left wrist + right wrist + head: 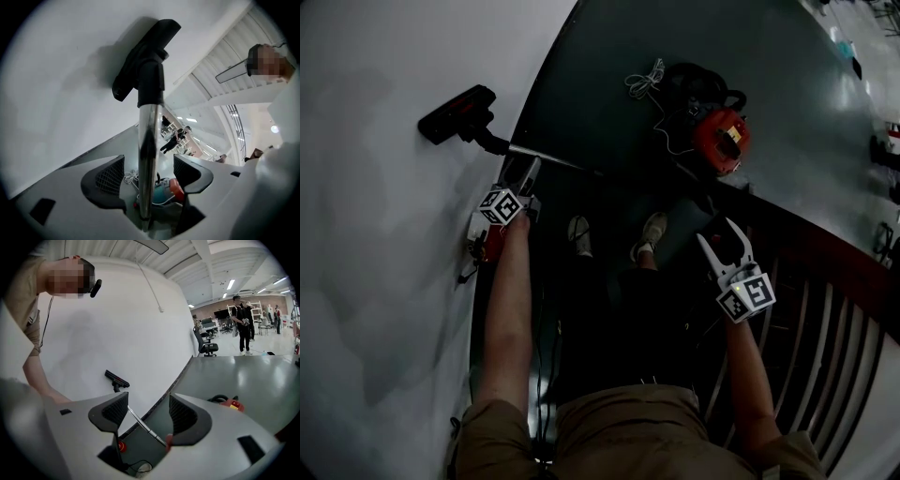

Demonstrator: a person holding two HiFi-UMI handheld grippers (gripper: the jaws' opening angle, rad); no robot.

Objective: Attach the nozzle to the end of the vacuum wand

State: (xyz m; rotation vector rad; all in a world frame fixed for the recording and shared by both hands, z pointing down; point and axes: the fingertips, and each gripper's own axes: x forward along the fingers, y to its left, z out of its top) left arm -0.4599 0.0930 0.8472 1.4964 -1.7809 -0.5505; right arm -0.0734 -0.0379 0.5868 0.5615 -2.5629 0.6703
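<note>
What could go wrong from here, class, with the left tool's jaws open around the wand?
1. The left tool is open, so nothing grips the wand; propped by its nozzle on the white wall, it may slide down.
2. The loose cord lies beside the vacuum near the person's shoes: a possible trip.

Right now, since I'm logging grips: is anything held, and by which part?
Nothing is held. On the left gripper the jaws stand apart around the vacuum wand, not pressing it; the right gripper is open and empty.
</note>
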